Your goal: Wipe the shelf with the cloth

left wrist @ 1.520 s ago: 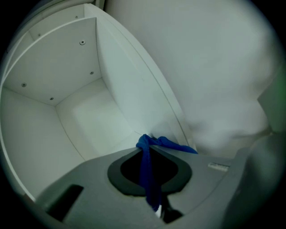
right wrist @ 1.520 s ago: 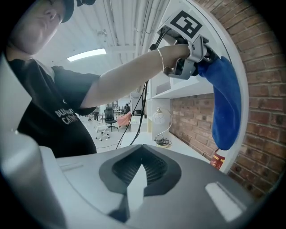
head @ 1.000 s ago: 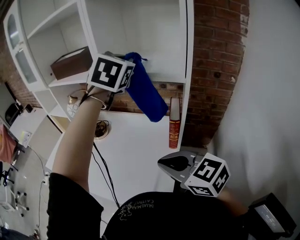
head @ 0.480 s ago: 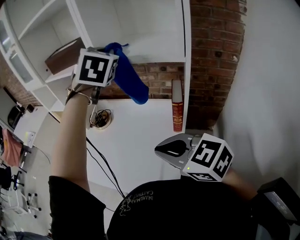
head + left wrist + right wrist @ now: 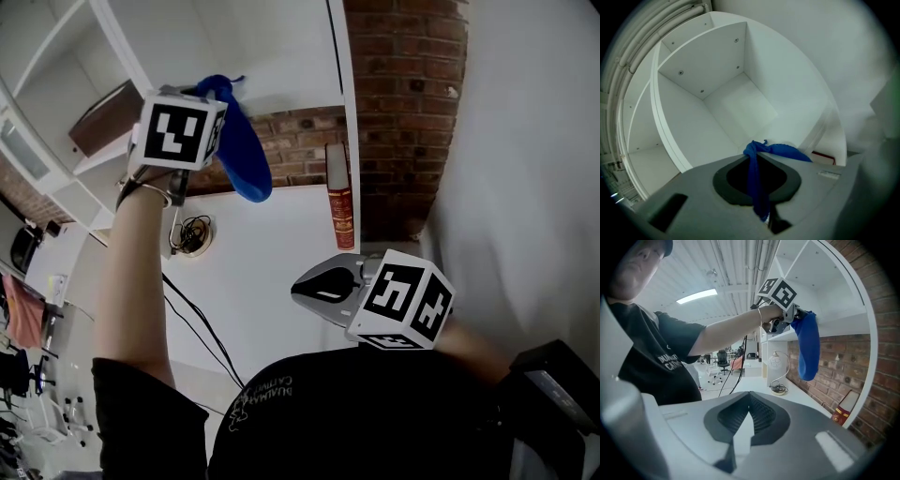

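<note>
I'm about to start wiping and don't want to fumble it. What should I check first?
1. Grip: ok, left hand-held gripper shut on blue cloth.
2. Cloth on shelf: not ok, most hangs below its edge.
3. Shelf bay ahead: ok, nothing shows in it.
4. Right hand-held gripper: ok, shut, empty, held low.
5. Red book below: ok, apart from the cloth.

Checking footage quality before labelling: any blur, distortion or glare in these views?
Left gripper view: strong fisheye, dark corners, right edge smeared, cloth sharp. Right gripper view: fisheye curves the shelf, ceiling light bright. Head view: even light, mild edge bending.
</note>
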`<state>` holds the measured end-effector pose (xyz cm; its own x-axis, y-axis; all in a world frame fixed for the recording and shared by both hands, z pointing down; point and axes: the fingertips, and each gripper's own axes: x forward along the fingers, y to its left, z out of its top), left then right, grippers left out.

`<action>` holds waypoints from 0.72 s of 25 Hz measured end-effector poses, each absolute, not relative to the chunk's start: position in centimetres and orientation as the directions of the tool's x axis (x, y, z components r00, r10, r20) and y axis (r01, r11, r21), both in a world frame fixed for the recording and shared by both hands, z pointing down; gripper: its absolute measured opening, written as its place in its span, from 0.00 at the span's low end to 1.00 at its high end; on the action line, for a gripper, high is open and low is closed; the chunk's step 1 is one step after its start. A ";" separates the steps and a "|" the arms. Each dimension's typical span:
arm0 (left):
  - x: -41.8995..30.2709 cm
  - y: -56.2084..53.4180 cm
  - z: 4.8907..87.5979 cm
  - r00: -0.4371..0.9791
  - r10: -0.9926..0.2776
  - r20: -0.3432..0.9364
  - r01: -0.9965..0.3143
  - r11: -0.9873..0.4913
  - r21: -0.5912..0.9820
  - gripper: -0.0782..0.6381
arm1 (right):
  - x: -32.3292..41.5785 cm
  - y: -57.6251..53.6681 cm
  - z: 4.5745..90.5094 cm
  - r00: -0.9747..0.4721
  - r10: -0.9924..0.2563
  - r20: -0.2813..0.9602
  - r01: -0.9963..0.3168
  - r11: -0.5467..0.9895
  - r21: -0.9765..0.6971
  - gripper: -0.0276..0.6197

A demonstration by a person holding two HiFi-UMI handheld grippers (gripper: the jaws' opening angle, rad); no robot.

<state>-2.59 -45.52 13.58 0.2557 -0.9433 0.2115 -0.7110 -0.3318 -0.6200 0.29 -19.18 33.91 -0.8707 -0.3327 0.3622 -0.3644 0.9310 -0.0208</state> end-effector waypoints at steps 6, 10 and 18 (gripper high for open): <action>-0.1 -44.8 13.5 0.304 -0.928 0.216 -0.697 -0.371 -0.614 0.13 | 0.5 -19.1 34.0 -0.871 -0.335 0.358 -0.368 0.929 -0.027 0.06; 1.8 -44.1 13.8 0.342 -0.913 0.224 -0.683 -0.405 -0.608 0.13 | 0.5 -19.0 34.1 -0.871 -0.331 0.363 -0.365 0.930 -0.029 0.06; 5.0 -43.0 14.0 0.338 -0.913 0.228 -0.613 -0.397 -0.683 0.13 | 0.7 -18.8 34.0 -0.873 -0.332 0.358 -0.367 0.930 -0.033 0.06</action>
